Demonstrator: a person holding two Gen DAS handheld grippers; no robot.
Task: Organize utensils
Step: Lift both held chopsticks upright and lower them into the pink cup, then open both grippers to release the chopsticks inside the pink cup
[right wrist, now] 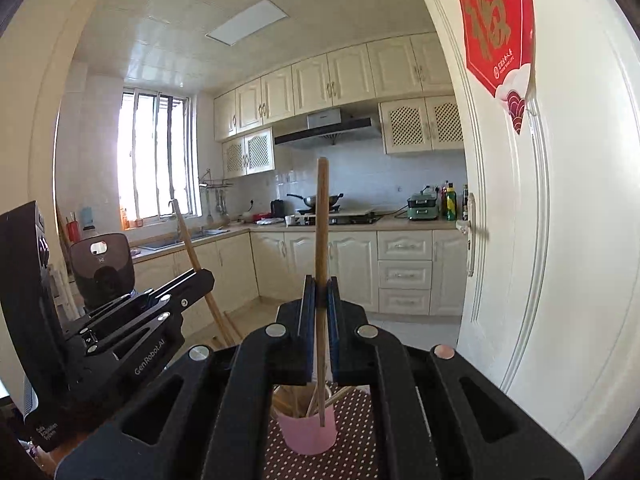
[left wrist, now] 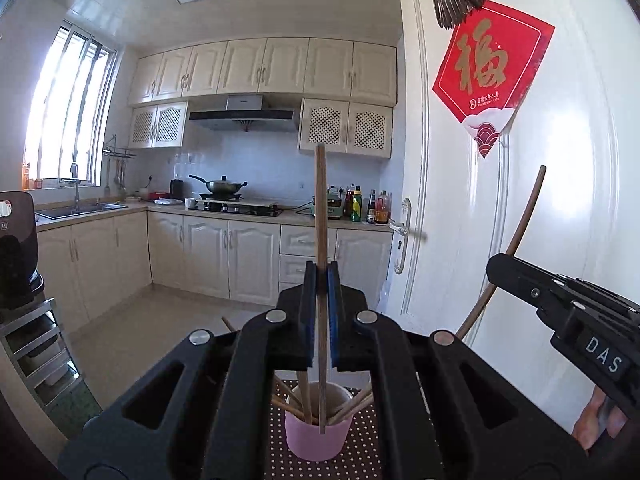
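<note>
Two wooden chopsticks, one per gripper, stand upright above a pink cup (left wrist: 318, 436) on a dotted mat (left wrist: 368, 448). The left stick (left wrist: 321, 216) sits clamped betw. the blue pads of the left gripper (left wrist: 321, 276); its lower tip shows in front of the cup, wall or mouth hard to tell. The right stick (right wrist: 321, 240) is pinched the same way in the right gripper (right wrist: 320, 284), tip low over the cup's rim. Both grippers are closed tight on their sticks, w/ more sticks (left wrist: 352, 402) fanned out inside the cup.

In the left view the right gripper shows at the far right edge, its stick bowed by the lens against the white door (left wrist: 560, 200). A kitchen w/ cream cabinets (left wrist: 264, 66) fills the background.

Step in hand, by judgement: dropping each stick into the cup. To do it well, centre each tip over the open mouth before letting go, keep the stick near vertical, and lower until the tip is below the rim. Release one at a time so the two don't clash. Watch the leaning sticks inside; a tip landing on them could skid out or tip the light cup. Let the pads part slowly so neither stick flicks sideways.
</note>
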